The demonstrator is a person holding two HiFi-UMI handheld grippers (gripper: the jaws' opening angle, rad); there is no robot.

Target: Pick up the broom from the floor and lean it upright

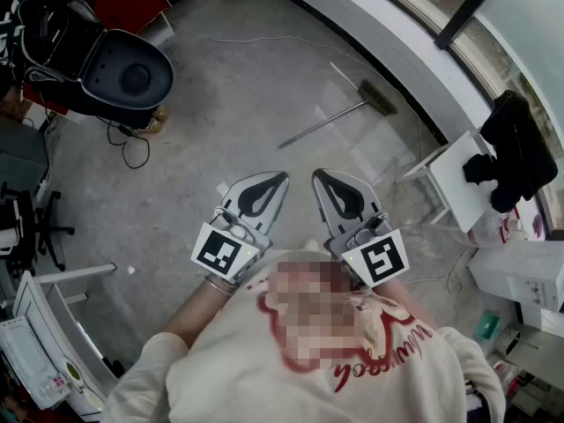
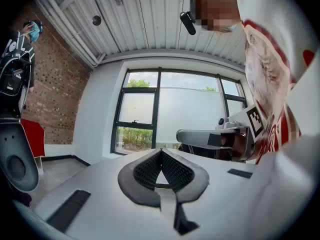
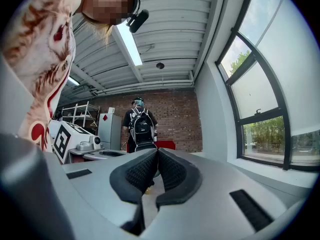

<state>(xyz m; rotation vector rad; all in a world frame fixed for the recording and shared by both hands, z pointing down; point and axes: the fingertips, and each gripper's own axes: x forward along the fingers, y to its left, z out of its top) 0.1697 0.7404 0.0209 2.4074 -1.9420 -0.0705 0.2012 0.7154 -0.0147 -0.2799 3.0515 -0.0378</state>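
Note:
The broom (image 1: 339, 113) lies flat on the grey floor ahead of me, its brush head (image 1: 379, 98) near the base of the window wall and its long handle running toward the lower left. Both grippers are held level at chest height, well above and short of it. My left gripper (image 1: 280, 175) has its jaw tips meeting with nothing between them, as the left gripper view (image 2: 161, 151) also shows. My right gripper (image 1: 316, 174) is shut and empty too, its tips touching in the right gripper view (image 3: 156, 150).
A black chair (image 1: 115, 69) with cables stands at the back left. A white side table (image 1: 449, 179) with dark clothing (image 1: 515, 152) sits at the right by the window. White boxes (image 1: 520, 276) crowd the lower right. A person with a backpack (image 3: 141, 126) stands by the brick wall.

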